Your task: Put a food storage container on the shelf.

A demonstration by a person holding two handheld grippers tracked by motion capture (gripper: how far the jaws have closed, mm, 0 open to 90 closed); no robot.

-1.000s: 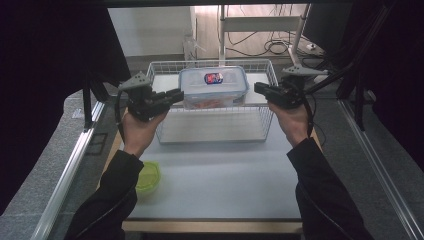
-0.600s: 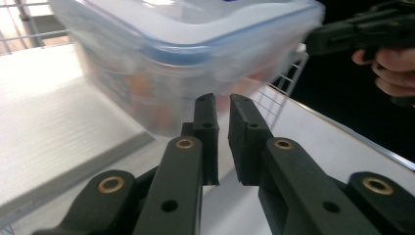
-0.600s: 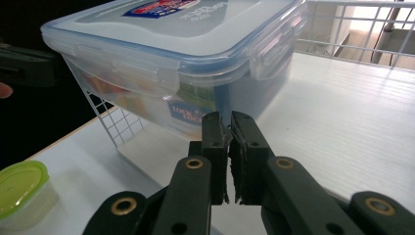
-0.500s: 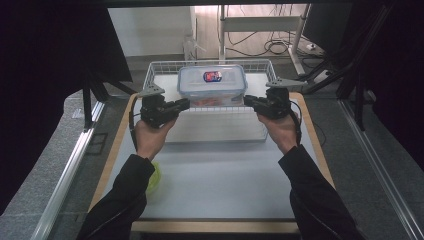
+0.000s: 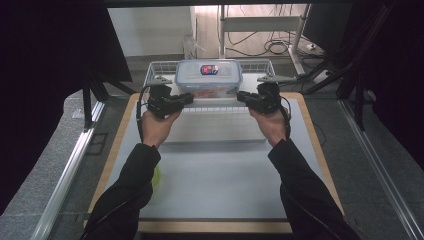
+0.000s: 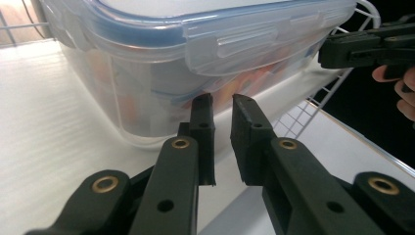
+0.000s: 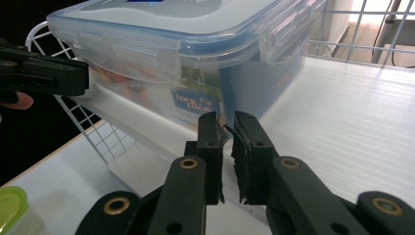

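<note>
The left hand-held gripper (image 5: 186,98) is hovering at the near left corner of the clear plastic food container with the blue-sealed snap-lock lid (image 5: 208,76), its two black jaws standing almost together with a narrow gap and nothing between them. In the left gripper view those jaws are pointing at the container's (image 6: 161,73) lower wall, just short of it and not touching. The right hand-held gripper (image 5: 243,97) is mirroring this at the near right corner, its jaws likewise nearly closed on nothing; in the right gripper view they are aiming at the container's (image 7: 195,68) front wall, just beside it. Its jaws have just been opening by a sliver, with nothing between them.

The container is sitting inside the white wire basket (image 5: 155,75) at the far end of the white tabletop (image 5: 220,165), between the two grippers, its lid clipped down. A small label on its wall (image 7: 193,99) is reading "LOCK LOCK", and a red and blue sticker (image 5: 208,69) is lying on the lid, too small to read. A lime-green lidded tub (image 7: 11,210) is sitting on the tabletop near the person's left sleeve (image 5: 125,195).
</note>
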